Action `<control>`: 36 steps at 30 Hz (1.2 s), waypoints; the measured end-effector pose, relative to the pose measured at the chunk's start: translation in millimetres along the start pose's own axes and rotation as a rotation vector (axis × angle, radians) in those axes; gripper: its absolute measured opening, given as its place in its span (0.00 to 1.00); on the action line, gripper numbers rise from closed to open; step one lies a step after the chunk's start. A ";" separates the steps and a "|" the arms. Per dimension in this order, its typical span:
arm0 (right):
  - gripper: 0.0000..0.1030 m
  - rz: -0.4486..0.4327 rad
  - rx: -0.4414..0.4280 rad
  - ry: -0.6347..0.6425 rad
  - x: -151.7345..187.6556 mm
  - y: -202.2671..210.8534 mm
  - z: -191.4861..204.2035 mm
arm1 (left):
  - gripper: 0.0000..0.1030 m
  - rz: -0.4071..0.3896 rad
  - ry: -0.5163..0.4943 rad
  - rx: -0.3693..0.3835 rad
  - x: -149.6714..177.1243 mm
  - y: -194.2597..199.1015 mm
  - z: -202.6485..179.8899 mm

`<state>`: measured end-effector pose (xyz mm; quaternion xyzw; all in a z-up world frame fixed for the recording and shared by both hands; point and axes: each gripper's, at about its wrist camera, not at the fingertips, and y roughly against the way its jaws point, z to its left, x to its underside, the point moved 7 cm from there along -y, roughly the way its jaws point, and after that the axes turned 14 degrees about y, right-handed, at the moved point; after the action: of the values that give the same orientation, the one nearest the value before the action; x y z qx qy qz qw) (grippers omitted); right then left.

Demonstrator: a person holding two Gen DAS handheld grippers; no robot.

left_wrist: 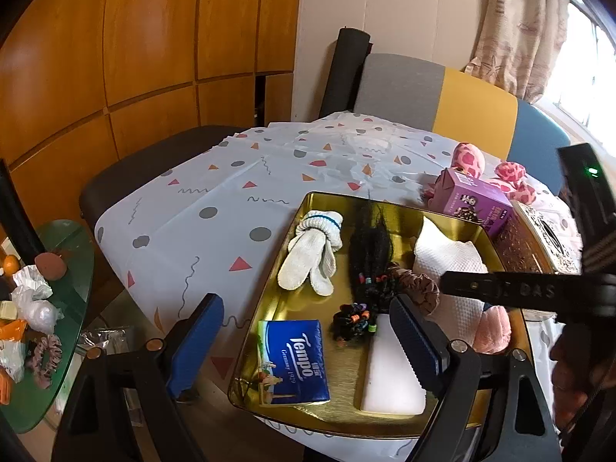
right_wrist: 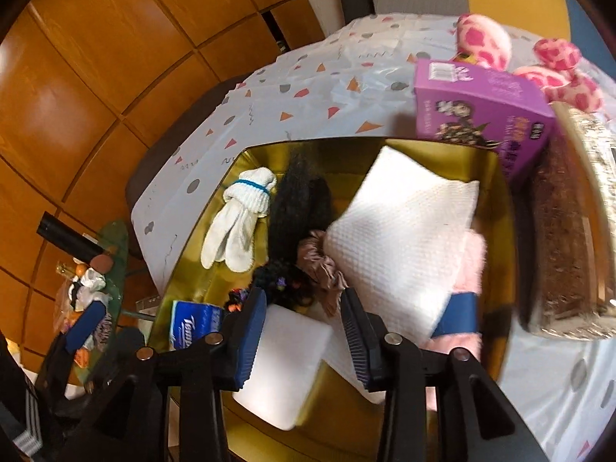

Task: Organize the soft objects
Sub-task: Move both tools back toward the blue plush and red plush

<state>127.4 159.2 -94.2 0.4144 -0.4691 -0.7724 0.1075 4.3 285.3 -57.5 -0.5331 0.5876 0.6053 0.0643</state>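
- The right gripper (right_wrist: 304, 331) is angled steeply down into the gold tray (right_wrist: 215, 269), jaws parted above the white sponge (right_wrist: 285, 365), nothing pinched.
- The left gripper (left_wrist: 308, 342) is held wide open at the tray's near edge.
- A green side table (left_wrist: 73, 238) is shown fully only in the left view.

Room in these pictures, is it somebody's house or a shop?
Most likely a home, maybe a dining corner. A table wears a patterned plastic cloth, a padded chair stands behind it, wood cabinets line the wall, and a curtain hangs by the window.
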 end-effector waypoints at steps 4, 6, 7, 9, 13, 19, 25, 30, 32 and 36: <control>0.39 -0.053 0.075 0.026 6.3 22.6 -8.9 | 0.86 0.002 -0.011 0.011 1.0 1.6 -6.3; 0.39 -0.084 0.120 0.039 10.0 36.5 -15.1 | 0.86 0.006 -0.023 0.024 1.9 3.0 -11.3; 0.39 -0.096 0.140 0.043 12.2 42.5 -18.5 | 0.86 0.005 -0.030 0.027 2.2 3.8 -13.7; 0.39 -0.116 0.170 0.043 17.2 53.8 -26.0 | 0.86 0.002 -0.048 0.034 3.5 5.4 -20.7; 0.39 -0.148 0.227 0.040 29.7 76.7 -43.7 | 0.86 0.004 -0.076 0.051 6.1 7.7 -33.5; 0.39 -0.172 0.319 0.010 53.5 111.9 -80.2 | 0.86 -0.001 -0.146 0.090 10.2 14.1 -58.8; 0.39 -0.178 0.436 -0.063 81.4 151.0 -134.9 | 0.86 0.010 -0.220 0.149 19.0 19.6 -93.6; 0.40 -0.174 0.545 -0.166 112.9 186.2 -191.3 | 0.86 0.025 -0.295 0.208 31.5 25.8 -128.5; 0.40 -0.183 0.592 -0.221 128.7 203.5 -215.7 | 0.86 0.028 -0.328 0.232 37.7 29.2 -143.3; 0.40 -0.210 0.698 -0.357 165.8 241.6 -268.4 | 0.86 0.041 -0.406 0.279 52.6 34.9 -178.5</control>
<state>167.4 -233.1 -45.0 0.3309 -0.6695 -0.6335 -0.2021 59.2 106.7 -26.7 -0.3745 0.6512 0.6142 0.2419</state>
